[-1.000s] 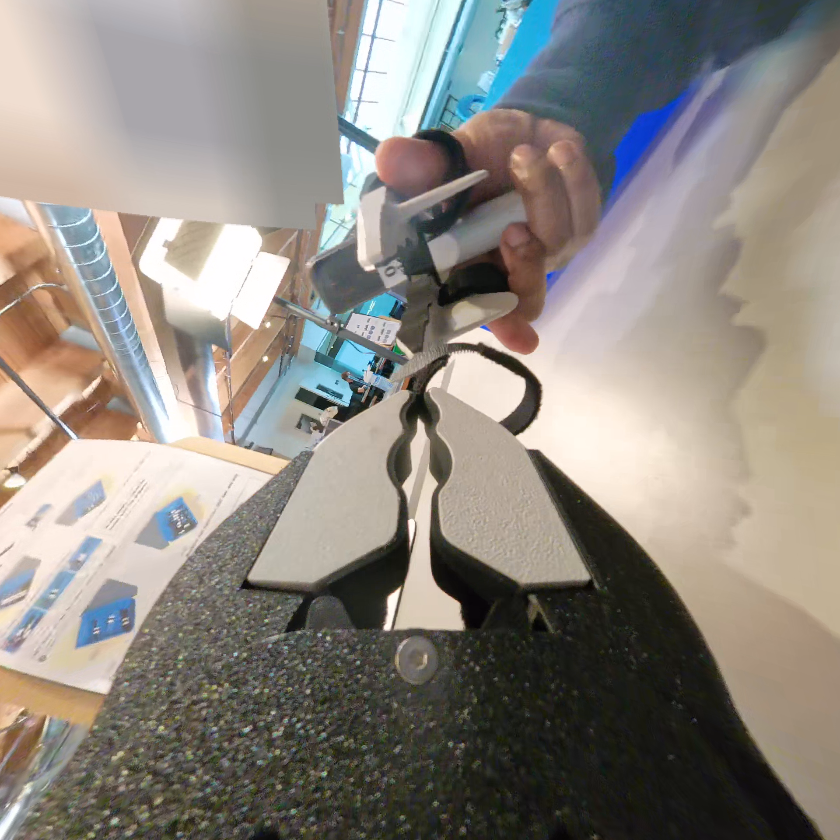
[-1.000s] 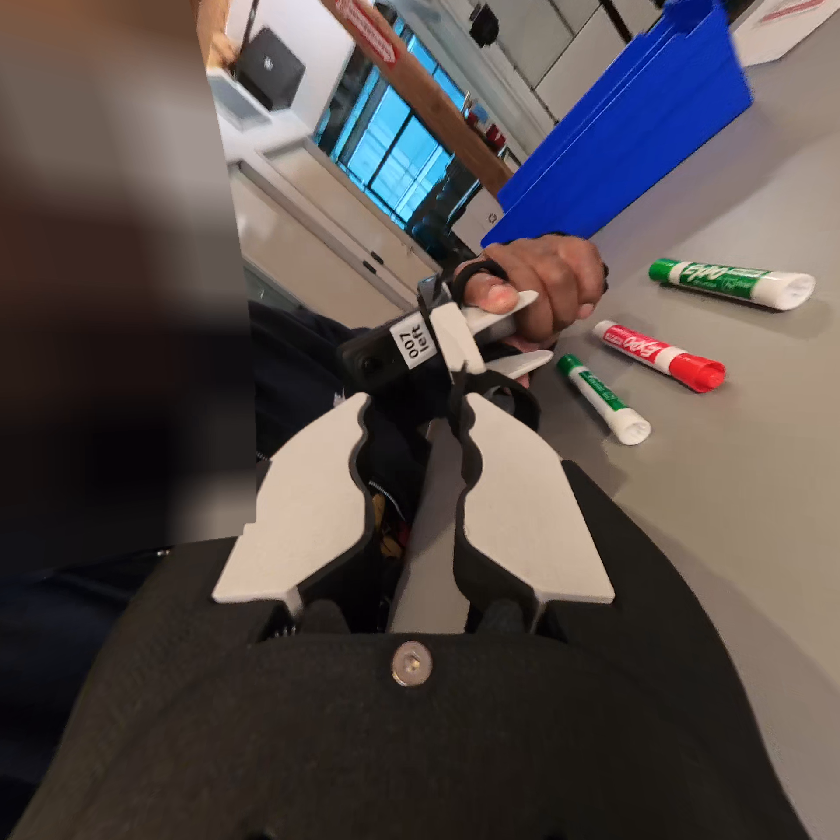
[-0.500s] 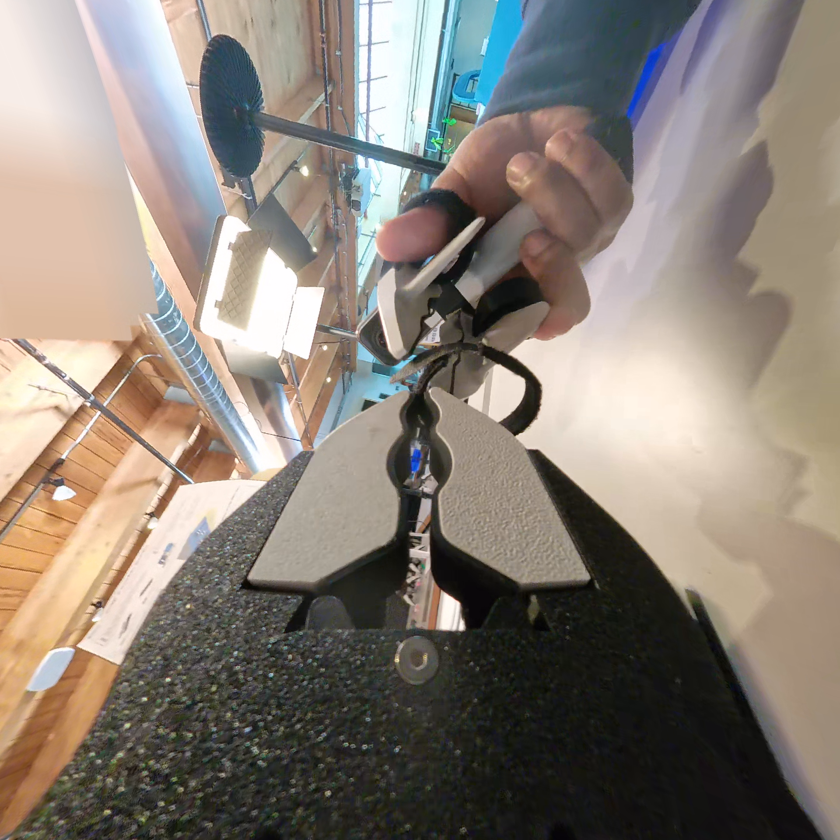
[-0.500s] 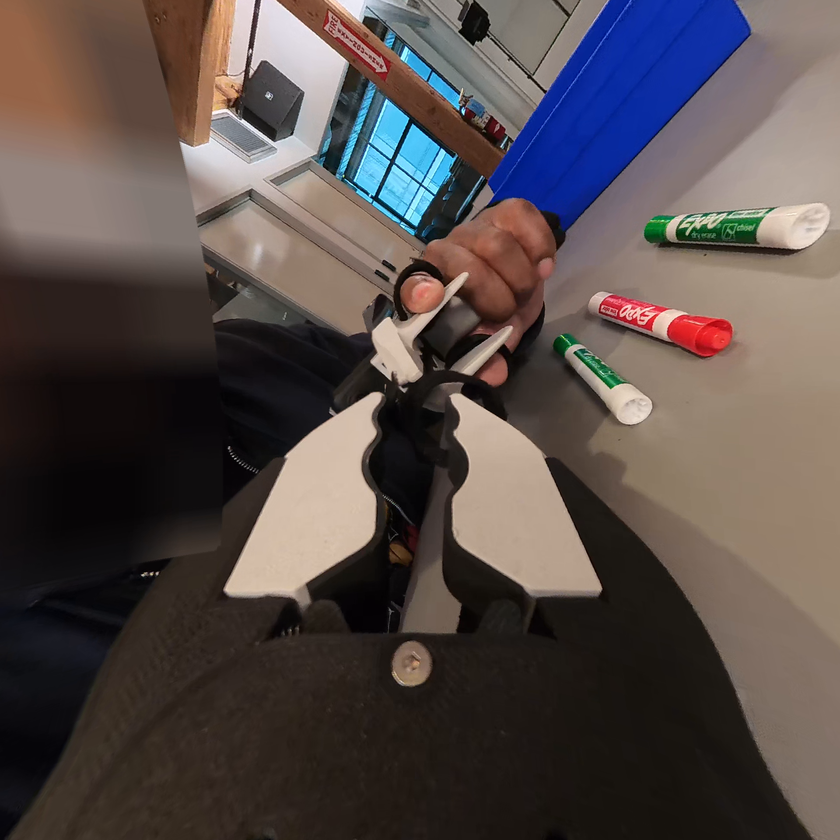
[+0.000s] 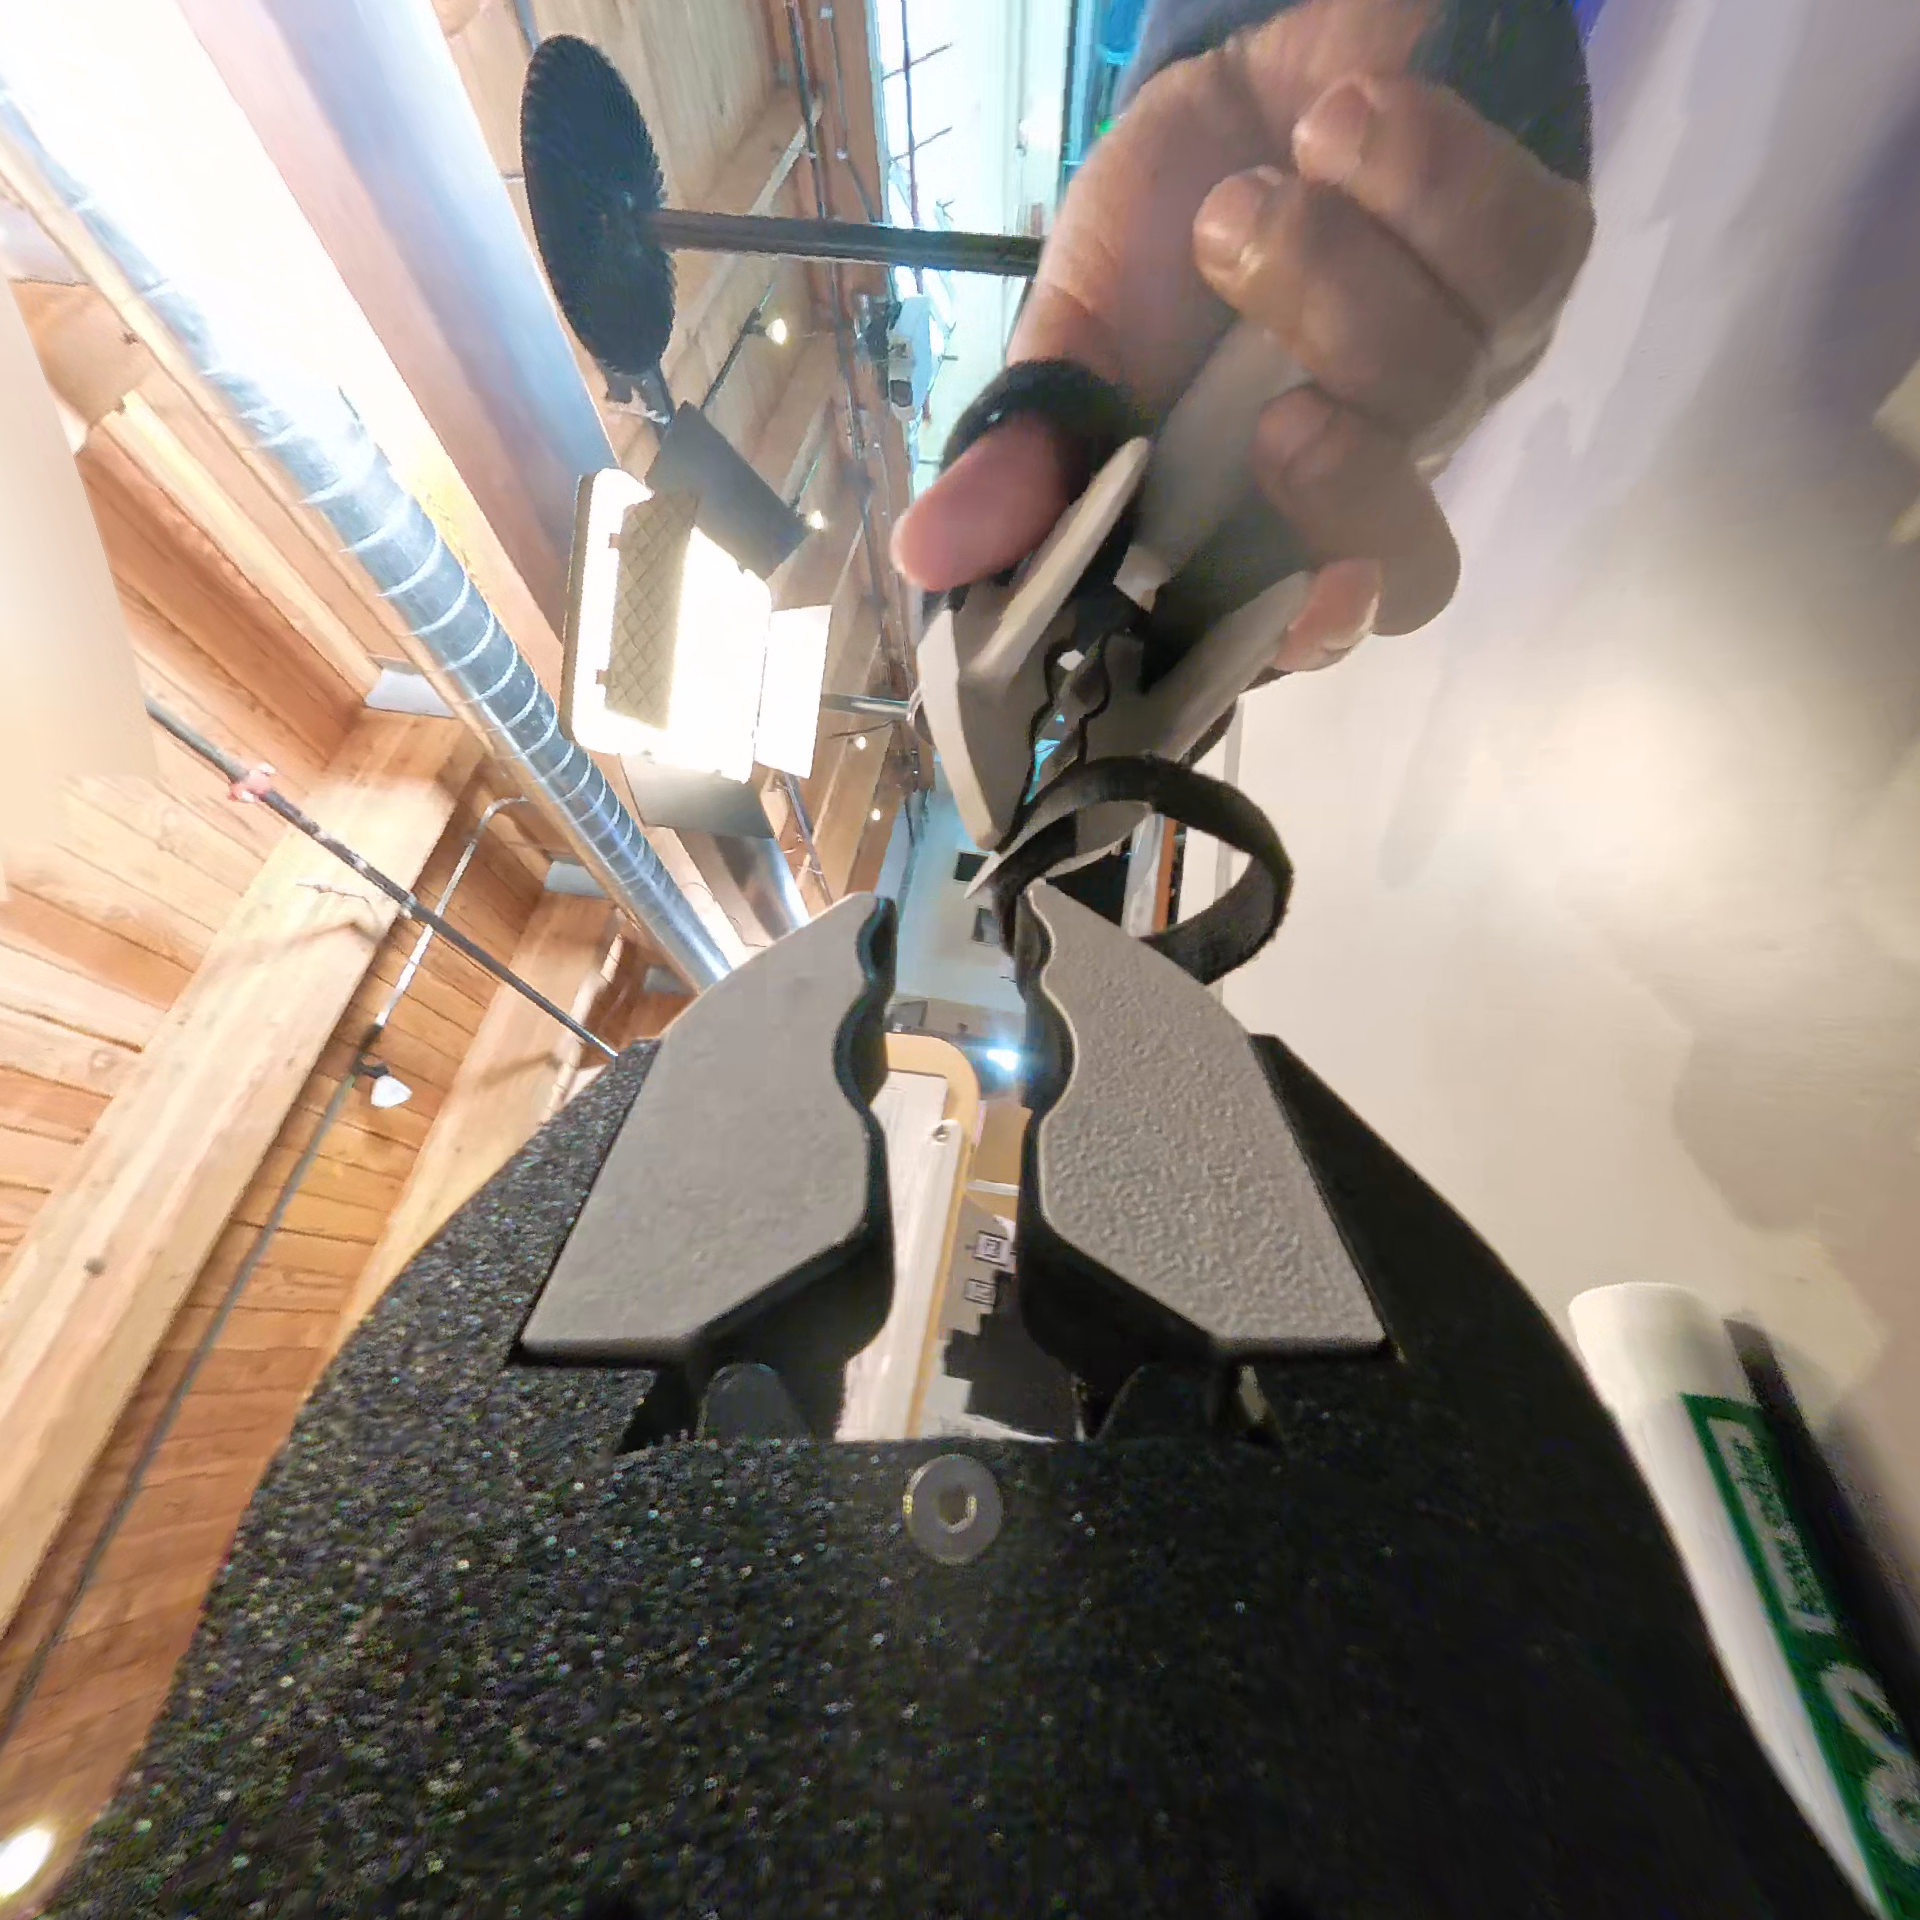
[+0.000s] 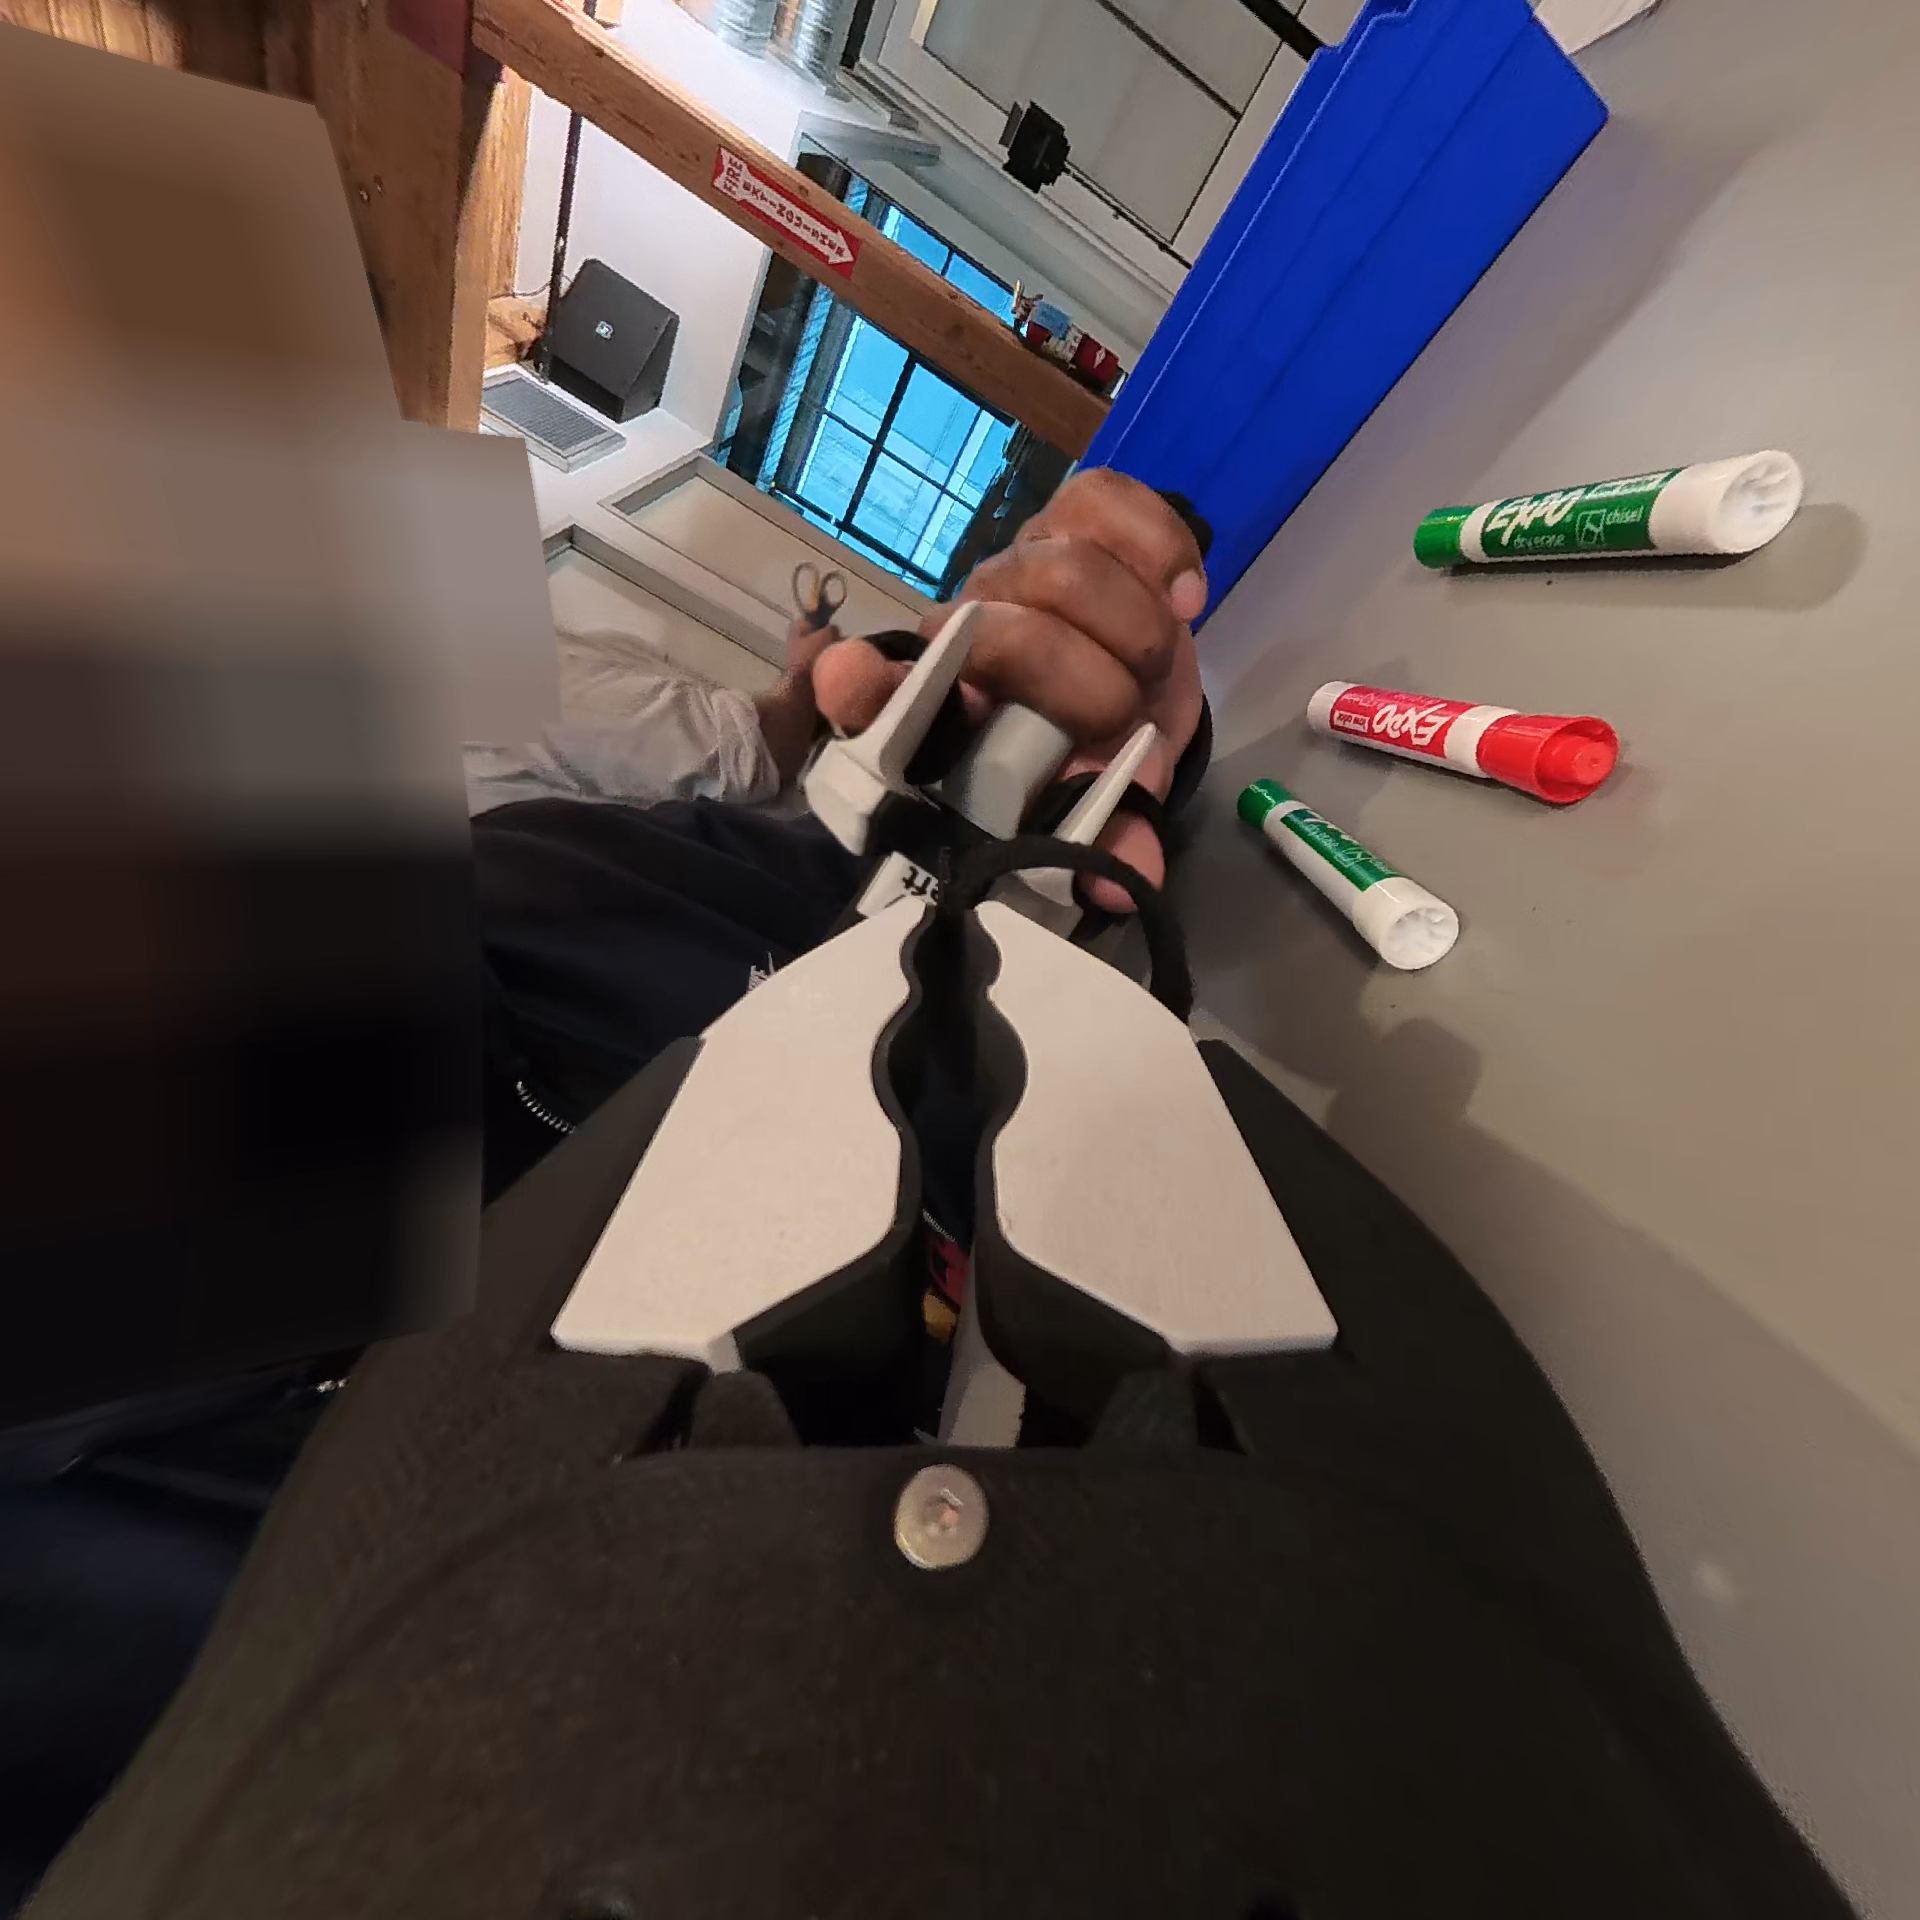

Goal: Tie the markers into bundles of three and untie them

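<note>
Markers (image 6: 1460,732): loose near bin (image 6: 1340,239); my right gripper (image 6: 951,914) alone clamps strap (image 6: 1153,914), left gripper (image 5: 951,914) parted; strap may slip

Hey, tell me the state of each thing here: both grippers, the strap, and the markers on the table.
left gripper: open, fingers apart.
right gripper: shut on the black strap.
black strap: curled in a loop, held in the air, around no marker.
large green marker: capped, lying loose on the table.
red marker: capped, lying loose.
small green marker: capped, lying loose.
</note>
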Available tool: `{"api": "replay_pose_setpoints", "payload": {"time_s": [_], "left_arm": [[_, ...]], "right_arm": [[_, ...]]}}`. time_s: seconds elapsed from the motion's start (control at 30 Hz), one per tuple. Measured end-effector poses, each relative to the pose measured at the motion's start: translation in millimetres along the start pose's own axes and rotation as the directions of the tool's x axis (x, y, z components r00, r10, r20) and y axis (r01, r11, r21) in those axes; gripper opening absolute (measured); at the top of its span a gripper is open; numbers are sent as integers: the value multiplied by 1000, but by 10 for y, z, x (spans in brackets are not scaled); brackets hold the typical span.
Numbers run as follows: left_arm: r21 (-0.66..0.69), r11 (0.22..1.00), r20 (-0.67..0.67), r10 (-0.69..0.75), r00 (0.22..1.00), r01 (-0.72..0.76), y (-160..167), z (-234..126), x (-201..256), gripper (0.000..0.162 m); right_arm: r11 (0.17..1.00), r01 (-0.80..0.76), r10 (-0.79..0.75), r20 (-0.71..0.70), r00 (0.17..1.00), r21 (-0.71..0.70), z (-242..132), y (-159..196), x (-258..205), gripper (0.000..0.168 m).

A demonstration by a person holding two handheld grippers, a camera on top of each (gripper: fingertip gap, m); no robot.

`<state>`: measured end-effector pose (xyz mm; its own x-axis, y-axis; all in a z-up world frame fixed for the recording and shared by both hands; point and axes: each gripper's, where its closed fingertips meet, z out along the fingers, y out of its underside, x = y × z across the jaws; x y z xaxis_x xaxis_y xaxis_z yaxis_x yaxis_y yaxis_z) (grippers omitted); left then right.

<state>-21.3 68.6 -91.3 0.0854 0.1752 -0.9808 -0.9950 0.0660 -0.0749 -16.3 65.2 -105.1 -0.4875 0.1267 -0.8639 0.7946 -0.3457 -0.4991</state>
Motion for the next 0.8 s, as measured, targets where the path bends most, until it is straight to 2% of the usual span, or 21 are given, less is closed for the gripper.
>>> {"api": "replay_pose_setpoints", "payload": {"time_s": [0.17,0.23,0.37,0.43,0.5,0.57,0.63,0.7,0.73,0.77,0.8], "left_arm": [[15,994,-55,113,992,-112,-38,22,155,17],[8,995,-64,96,993,-95,-24,21,163,12],[-56,997,-109,-57,992,51,100,15,141,3],[-106,977,-144,-198,970,184,177,11,140,4],[-221,927,-178,-345,922,304,346,22,156,4],[-433,796,-203,-543,815,422,642,1,263,4],[-580,599,-130,-738,663,553,864,-69,318,3],[-658,359,-58,-901,431,662,932,-137,408,3],[-663,267,-26,-942,334,700,937,-154,424,3],[-683,193,-4,-965,261,704,947,-182,462,3],[-694,150,17,-974,224,704,965,-200,484,3]], "right_arm": [[999,-47,47,25,999,-9,58,49,7,3],[999,-44,44,28,999,-5,57,43,10,3],[998,16,-16,14,1000,56,13,-69,19,19],[987,119,-117,-24,993,112,-57,-184,27,26],[959,249,-237,-95,967,138,-137,-270,50,28],[925,357,-332,-180,926,131,-188,-320,101,31],[866,493,-447,-311,839,87,-206,-355,195,35],[771,637,-586,-423,692,-26,-177,-339,283,38],[712,696,-649,-467,600,-96,-158,-329,335,39],[648,744,-705,-499,504,-163,-138,-323,381,39],[576,785,-755,-516,404,-228,-113,-318,418,39]]}}
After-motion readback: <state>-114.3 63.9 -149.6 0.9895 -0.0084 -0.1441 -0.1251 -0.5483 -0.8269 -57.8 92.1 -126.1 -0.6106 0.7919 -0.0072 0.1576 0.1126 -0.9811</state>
